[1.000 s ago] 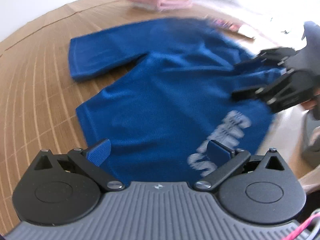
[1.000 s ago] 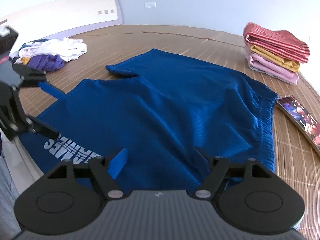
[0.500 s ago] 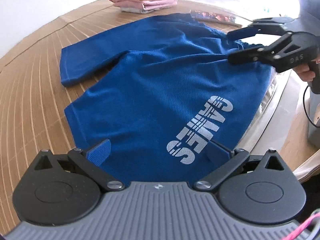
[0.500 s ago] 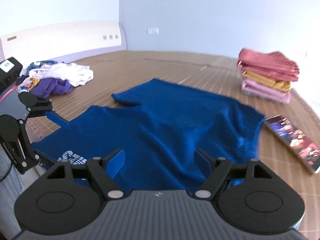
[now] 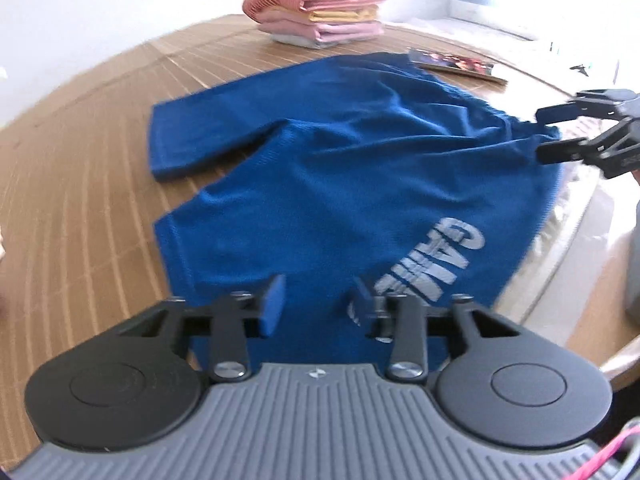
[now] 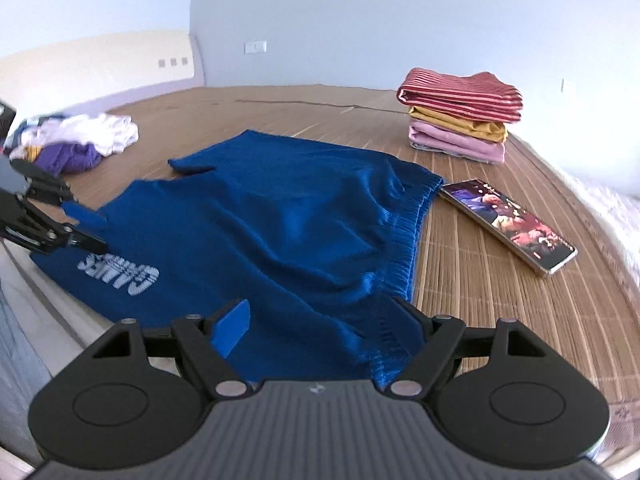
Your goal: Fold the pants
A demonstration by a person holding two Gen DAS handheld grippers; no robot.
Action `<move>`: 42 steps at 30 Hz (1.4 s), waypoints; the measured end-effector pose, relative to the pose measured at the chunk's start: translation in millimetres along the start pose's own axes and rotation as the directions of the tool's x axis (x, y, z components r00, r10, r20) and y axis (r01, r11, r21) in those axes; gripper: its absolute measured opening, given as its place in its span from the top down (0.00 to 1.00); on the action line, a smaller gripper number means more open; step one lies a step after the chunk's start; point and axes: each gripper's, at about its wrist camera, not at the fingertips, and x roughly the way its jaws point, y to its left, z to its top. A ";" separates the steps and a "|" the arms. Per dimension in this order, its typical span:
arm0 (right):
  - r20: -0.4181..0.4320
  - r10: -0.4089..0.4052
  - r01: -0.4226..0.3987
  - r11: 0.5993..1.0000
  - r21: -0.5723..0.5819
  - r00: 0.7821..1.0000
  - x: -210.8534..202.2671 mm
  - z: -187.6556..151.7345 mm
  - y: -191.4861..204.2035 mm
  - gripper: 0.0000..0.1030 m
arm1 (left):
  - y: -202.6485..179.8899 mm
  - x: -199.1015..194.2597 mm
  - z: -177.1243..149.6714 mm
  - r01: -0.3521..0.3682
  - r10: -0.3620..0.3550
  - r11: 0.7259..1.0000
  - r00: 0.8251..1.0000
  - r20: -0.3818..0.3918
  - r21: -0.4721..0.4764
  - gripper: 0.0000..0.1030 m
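Observation:
Blue shorts [image 5: 340, 184] with a white "GAMES" print lie spread on a bamboo mat [image 5: 80, 200]. My left gripper [image 5: 316, 306] hovers over the printed leg's hem; its blue pads stand a narrow gap apart, shut on nothing. From the right wrist view, the left gripper [image 6: 86, 220] straddles that hem edge of the shorts [image 6: 280, 232]. My right gripper [image 6: 320, 324] is open at the elastic waistband corner, and cloth covers its right pad. In the left wrist view the right gripper [image 5: 548, 132] sits at the waistband, fingers apart above and below the cloth.
A stack of folded clothes [image 6: 460, 116] stands at the back right, and a glossy booklet [image 6: 508, 224] lies beside the waistband. A heap of loose clothes [image 6: 76, 140] sits at the far left. The mat's edge [image 6: 48, 308] runs just under the printed leg.
My left gripper's fingers have drawn much closer together over the printed leg. The right gripper has come down to the waistband corner and stayed open.

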 end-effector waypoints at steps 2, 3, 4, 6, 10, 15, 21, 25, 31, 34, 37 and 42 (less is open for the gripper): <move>0.006 0.006 -0.006 1.000 -0.001 1.000 -0.5 0.1 1.5 0.26 | -0.8 0.8 -0.1 -0.055 0.055 0.998 0.998 0.006 0.014 0.74; 0.006 0.008 -0.008 1.000 -0.008 1.000 -0.2 -0.1 2.8 0.26 | 0.5 0.7 0.7 -0.072 0.072 0.997 0.997 0.007 0.014 0.74; 0.006 0.009 -0.009 1.000 -0.016 1.000 0.2 -0.2 4.2 0.26 | 2.2 -1.3 1.4 -0.081 0.081 0.997 0.997 0.011 0.010 0.74; 0.004 0.000 0.000 0.999 -0.042 1.000 0.4 -1.1 6.9 0.26 | 6.3 -6.9 2.7 -0.088 0.088 0.996 0.996 0.017 0.002 0.74; -0.011 -0.035 0.034 0.996 -0.077 0.999 -0.9 -3.9 6.8 0.26 | 10.2 -21.9 4.3 -0.093 0.093 0.995 0.996 0.018 0.024 0.74; -0.023 -0.088 0.087 0.994 -0.065 0.996 -5.7 -6.4 -0.6 0.26 | 8.0 -34.7 1.5 -0.070 0.070 0.995 0.998 0.008 0.077 0.72; -0.026 -0.135 0.136 0.991 0.005 0.990 -7.6 -10.3 -10.9 0.26 | -0.1 -37.9 -2.3 -0.078 0.084 0.984 0.996 -0.031 0.160 0.49; -0.024 -0.124 0.125 0.991 0.044 0.992 -8.2 -11.8 -14.0 0.26 | 0.3 -46.4 -6.1 -0.050 0.068 0.972 0.995 -0.070 0.228 0.41; -0.019 -0.101 0.102 0.990 0.097 0.995 -8.3 -7.1 -18.6 0.25 | -5.2 -52.5 -19.0 0.013 0.041 0.933 0.989 -0.143 0.360 0.33; -0.024 -0.108 0.110 0.987 0.120 0.994 -7.1 -7.5 -20.9 0.25 | -7.2 -49.2 -27.1 0.034 0.032 0.921 0.986 -0.162 0.389 0.33; -0.035 -0.114 0.117 0.986 0.121 0.993 -6.2 -7.0 -21.8 0.25 | -2.4 -50.0 -28.4 0.053 0.013 0.925 0.985 -0.171 0.376 0.33; -0.035 -0.108 0.112 0.985 0.130 0.993 -7.5 -5.6 -22.8 0.24 | -6.3 -57.0 -34.3 0.078 0.004 0.898 0.983 -0.186 0.433 0.33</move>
